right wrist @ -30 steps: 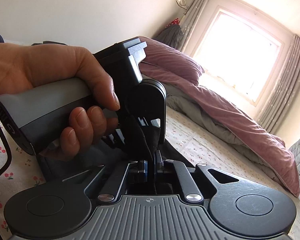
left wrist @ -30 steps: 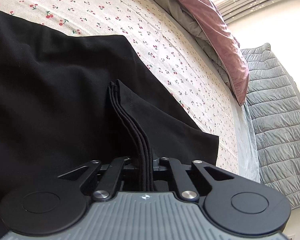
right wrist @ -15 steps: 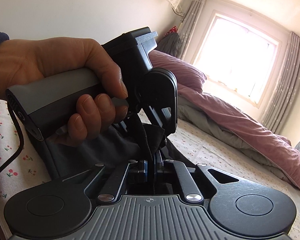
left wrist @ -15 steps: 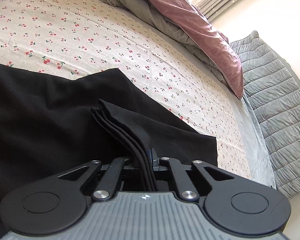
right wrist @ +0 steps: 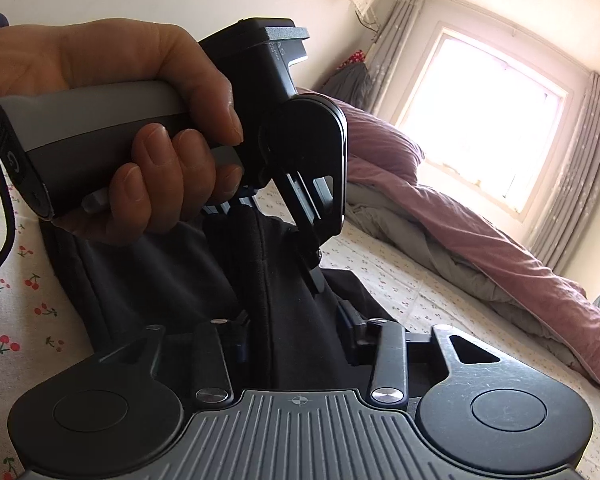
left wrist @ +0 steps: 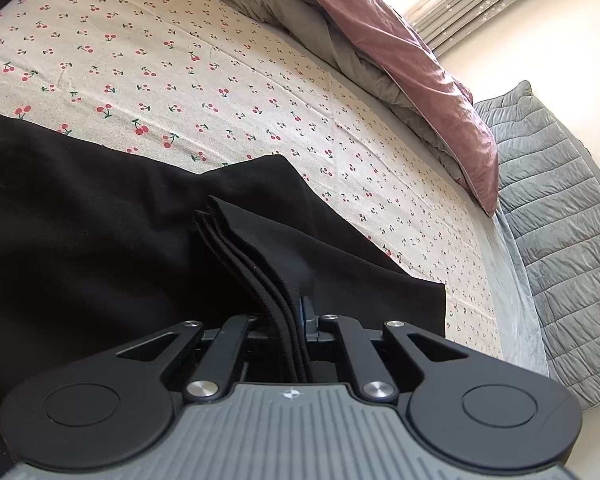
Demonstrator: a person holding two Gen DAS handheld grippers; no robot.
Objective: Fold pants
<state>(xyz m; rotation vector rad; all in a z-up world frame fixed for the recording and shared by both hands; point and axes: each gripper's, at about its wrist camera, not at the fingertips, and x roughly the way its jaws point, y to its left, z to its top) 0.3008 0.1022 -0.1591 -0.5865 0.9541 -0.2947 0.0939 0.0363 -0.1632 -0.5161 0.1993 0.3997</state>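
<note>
Left gripper (left wrist: 292,320) pinches the black pants (left wrist: 100,220) (layered edges); right gripper (right wrist: 296,332) spread wide — fabric between.

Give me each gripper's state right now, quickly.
Left gripper: shut on the stacked hem of the black pants.
Right gripper: open, pants fabric lying loose between its fingers.

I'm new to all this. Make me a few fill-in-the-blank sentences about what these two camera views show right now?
1. The left gripper is clamped on several stacked layers of the pants, whose colour is ____.
2. The bedsheet is printed with small red ____.
3. In the right wrist view, the right gripper has its jaws ____ around the fabric.
4. The quilt heaped at the far side of the bed is ____ on top.

Missing words: black; cherries; open; pink
</note>
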